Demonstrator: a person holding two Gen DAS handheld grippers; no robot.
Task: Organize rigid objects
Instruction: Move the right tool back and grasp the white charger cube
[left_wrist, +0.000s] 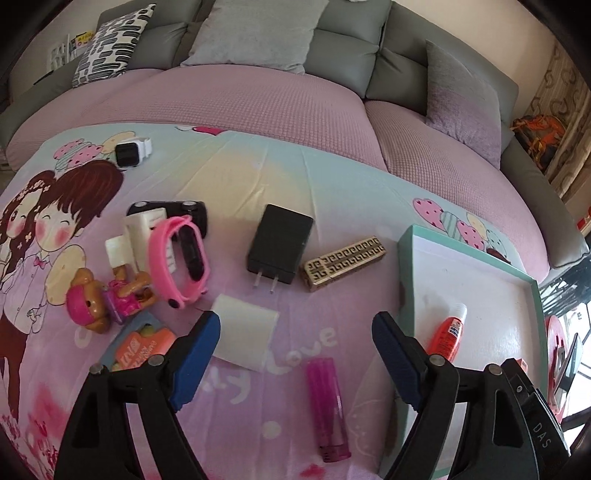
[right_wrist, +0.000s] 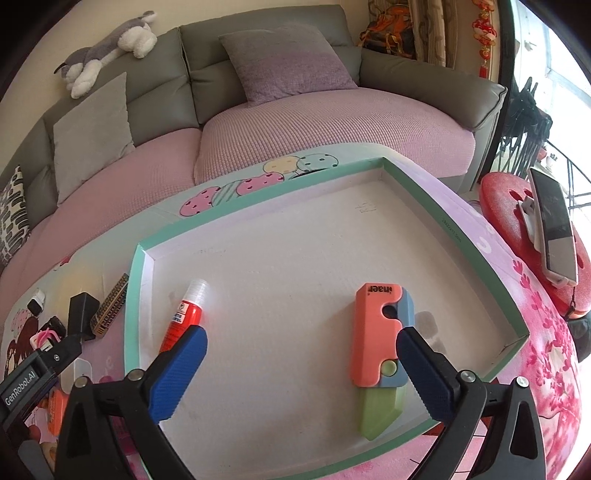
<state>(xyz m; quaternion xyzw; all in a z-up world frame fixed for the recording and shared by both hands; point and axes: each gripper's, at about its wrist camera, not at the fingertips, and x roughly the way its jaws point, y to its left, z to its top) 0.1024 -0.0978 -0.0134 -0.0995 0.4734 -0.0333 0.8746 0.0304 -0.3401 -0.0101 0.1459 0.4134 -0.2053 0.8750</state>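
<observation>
A shallow green-rimmed white tray (right_wrist: 142, 280) (left_wrist: 406, 266) lies on the cartoon-print cloth. In it rest a red glue bottle (right_wrist: 183, 317) (left_wrist: 447, 332) and an orange-and-blue toy knife with a green blade (right_wrist: 376, 343). My right gripper (right_wrist: 301, 343) hovers open over the tray, the toy knife lying just inside its right finger, untouched. My left gripper (left_wrist: 295, 325) stands open over the cloth left of the tray, with a pink lighter (left_wrist: 327, 402) and a white block (left_wrist: 245, 332) between and below its fingers. A black charger plug (left_wrist: 279, 243) and a gold patterned box (left_wrist: 345, 262) lie beyond.
Left on the cloth sit a pink wristband (left_wrist: 179, 258), a doll in a pink hat (left_wrist: 99, 299), a black toy car (left_wrist: 168, 212), a white smartwatch (left_wrist: 133, 149) and an orange packet (left_wrist: 142, 347). A grey sofa with cushions (left_wrist: 255, 33) rises behind. A red stool bearing a phone (right_wrist: 554, 229) stands right.
</observation>
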